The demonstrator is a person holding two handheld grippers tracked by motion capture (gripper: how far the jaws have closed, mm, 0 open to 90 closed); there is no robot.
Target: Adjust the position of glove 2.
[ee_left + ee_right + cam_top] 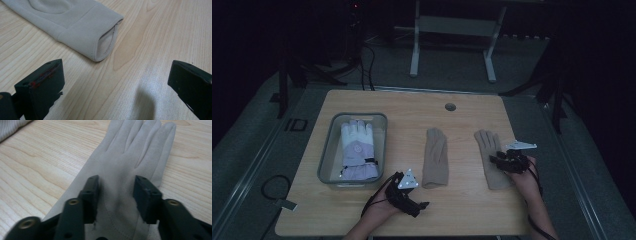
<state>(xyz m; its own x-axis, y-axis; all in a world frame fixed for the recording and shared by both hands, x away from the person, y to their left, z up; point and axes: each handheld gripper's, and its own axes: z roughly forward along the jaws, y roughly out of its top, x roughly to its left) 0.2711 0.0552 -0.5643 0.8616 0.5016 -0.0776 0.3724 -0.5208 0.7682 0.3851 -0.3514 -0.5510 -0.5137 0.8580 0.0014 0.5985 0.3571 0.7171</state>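
Two beige gloves lie flat on the wooden table point(462, 115), one in the middle point(434, 157) and one to its right point(487, 147). My right gripper point(499, 159) hovers over the right glove. In the right gripper view its jaws point(116, 192) straddle the palm of that glove point(135, 147) with a moderate gap, and the fabric stays flat and unpinched. My left gripper point(419, 200) rests near the front edge, just below the middle glove's cuff. In the left gripper view it point(117, 82) stands wide open and empty, and the cuff's open end point(82, 32) lies ahead of it.
A clear plastic bin point(328, 155) at the table's left holds a white and lavender ski glove point(357, 150). A round grommet hole point(450, 107) sits near the far edge. A corner of pale fabric point(10, 126) lies at the top left of the right gripper view.
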